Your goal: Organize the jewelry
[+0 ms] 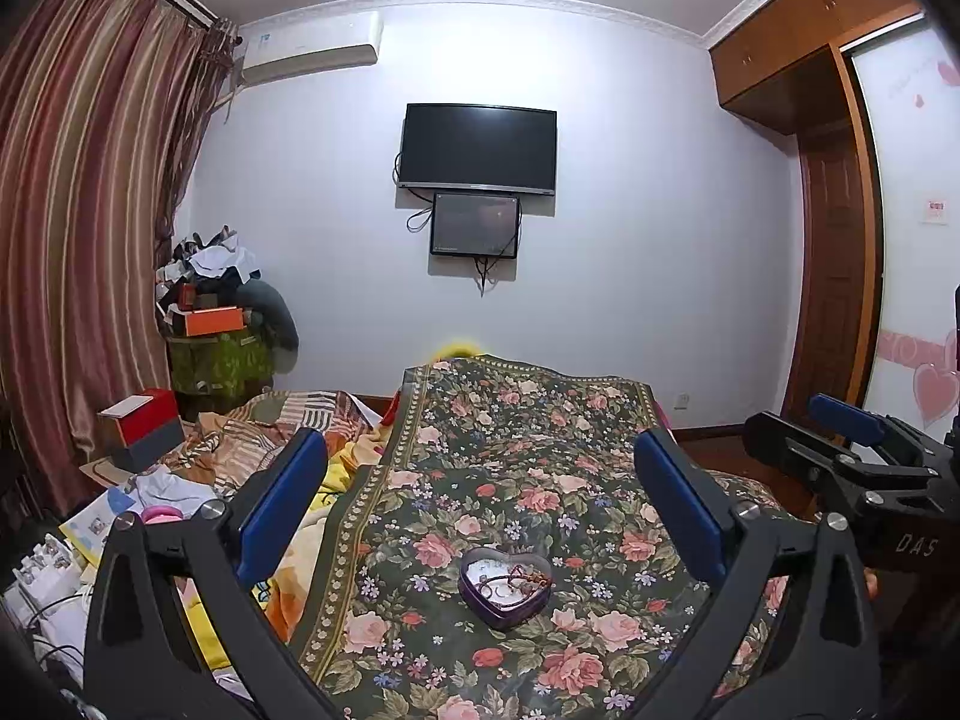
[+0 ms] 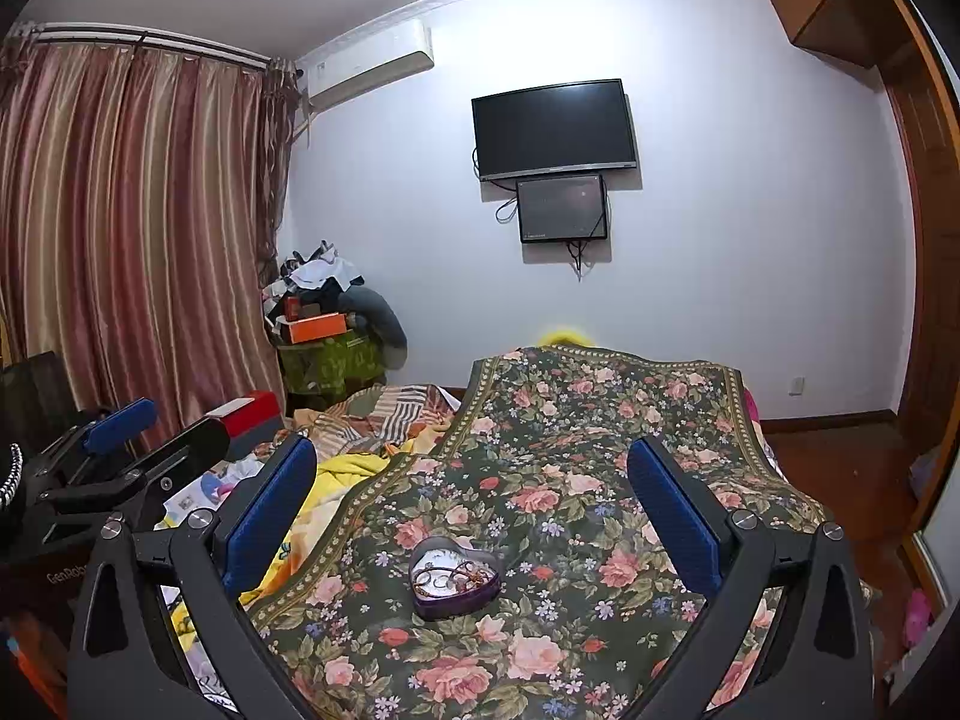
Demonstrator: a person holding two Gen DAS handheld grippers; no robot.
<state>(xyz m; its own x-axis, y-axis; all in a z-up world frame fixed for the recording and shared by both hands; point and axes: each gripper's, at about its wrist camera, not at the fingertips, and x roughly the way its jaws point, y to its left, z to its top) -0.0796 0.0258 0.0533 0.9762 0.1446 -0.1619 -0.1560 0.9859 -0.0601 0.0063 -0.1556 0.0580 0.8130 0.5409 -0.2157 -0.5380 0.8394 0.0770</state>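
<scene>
Jewelry (image 1: 510,587) lies tangled inside a purple heart-shaped tin (image 1: 505,591), which sits lidless on a dark floral bedspread (image 1: 528,480) near the middle of the bed. Beads, a reddish cord and thin rings show against the tin's pale floor; individual pieces are too small to tell apart.

Both grippers hover above the near end of the bed, apart from the tin. The left gripper (image 1: 480,480) has its blue-padded fingers (image 1: 282,504) spread wide with nothing between them, the tin showing low in the gap. The right gripper (image 2: 474,480) is likewise spread wide and empty, its blue pads (image 2: 672,516) framing the tin from a spot further right.

Left of the bedspread are rumpled striped and yellow bedclothes (image 2: 372,426) and a red and grey box (image 1: 141,429). On the far wall hang a dark television (image 1: 478,148) and a smaller screen (image 1: 474,224) just below it. Striped curtains (image 1: 90,240) fill the left side.
</scene>
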